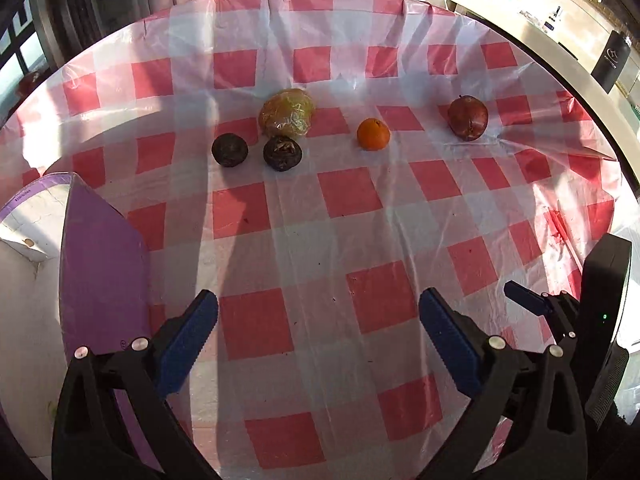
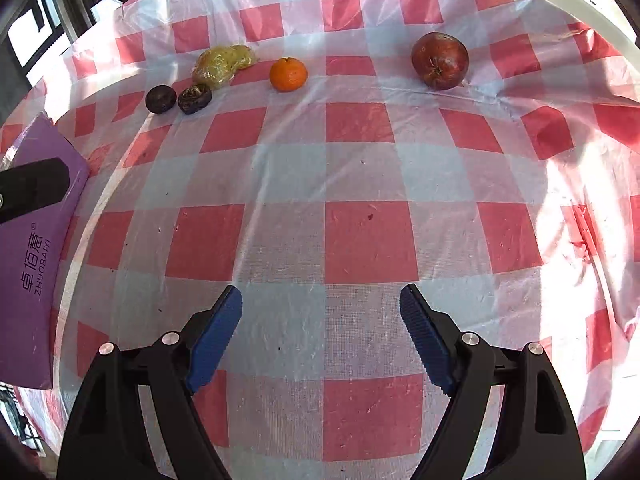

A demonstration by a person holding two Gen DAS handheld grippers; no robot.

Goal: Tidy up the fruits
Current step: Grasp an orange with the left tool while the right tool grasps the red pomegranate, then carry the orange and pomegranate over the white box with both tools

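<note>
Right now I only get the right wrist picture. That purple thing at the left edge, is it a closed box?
Observer: It looks open. The left wrist view shows the purple box with a white inside next to its purple flap.
Visitor: And the black shape lying across it?
Observer: Probably part of the left gripper. Its blue fingers stand wide apart with nothing between them.
Visitor: Is there anything on my own gripper that I can't see?
Observer: Yes. Beside the right gripper, there's a black unit with a small green light on.
</note>
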